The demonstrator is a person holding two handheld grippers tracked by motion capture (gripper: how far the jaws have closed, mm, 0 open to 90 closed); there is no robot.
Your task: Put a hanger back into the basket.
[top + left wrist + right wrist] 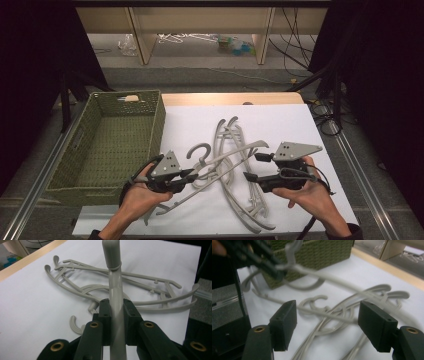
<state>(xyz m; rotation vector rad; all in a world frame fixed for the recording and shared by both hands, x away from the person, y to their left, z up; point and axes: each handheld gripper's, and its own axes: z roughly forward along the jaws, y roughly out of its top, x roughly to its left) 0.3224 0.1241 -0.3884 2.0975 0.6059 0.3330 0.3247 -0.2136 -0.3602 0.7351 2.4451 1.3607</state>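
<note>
Near the front edge of the bench (320,125): left claw (192,174) clamped tight on the neck of a grey hanger (116,302), hook end poking out beyond the pads, right claw (252,167) spread wide with nothing between its pads. Farther in, toward the middle of the white sheet: the hanger pile (235,165), arms and hooks interlocked, the gripped one apparently threaded through it. Beyond, at the left edge: green basket (107,95); likely trouble in lifting now, snagged neighbours dragged up, then dropped short of it.
</note>
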